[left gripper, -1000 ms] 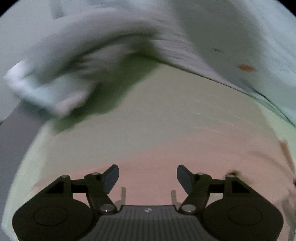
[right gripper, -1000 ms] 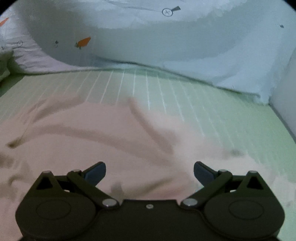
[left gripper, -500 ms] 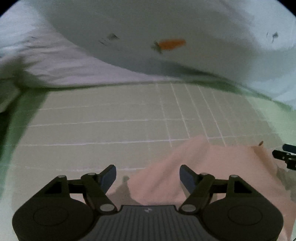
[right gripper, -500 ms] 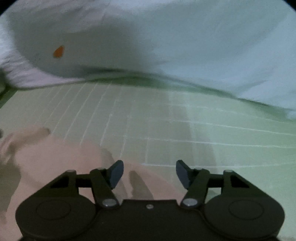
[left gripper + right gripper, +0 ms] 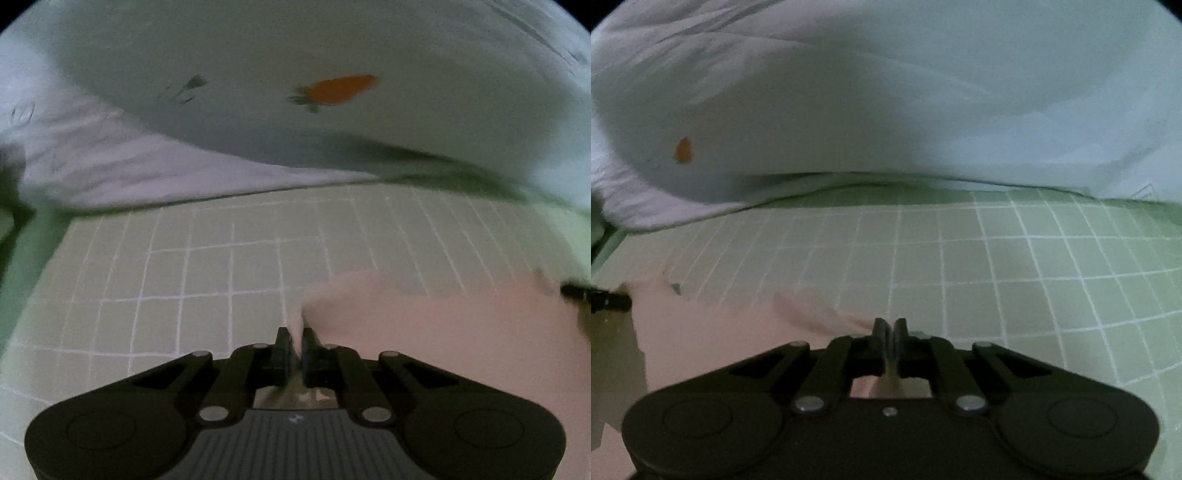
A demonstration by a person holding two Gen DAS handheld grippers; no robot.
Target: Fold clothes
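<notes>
Both the left tongs and right tongs pinch the pink garment at its edge. It looks light and limp, so holding both corners seems wise.

A pale green sheet ruled with a white grid is spread ahead of the fingers. Beyond it, a white quilt printed with an orange carrot is heaped. Light is dim.

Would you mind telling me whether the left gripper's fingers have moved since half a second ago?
Yes. The left gripper has closed: its fingers, then spread apart, now pinch the pink garment edge over the green grid mat.
</notes>
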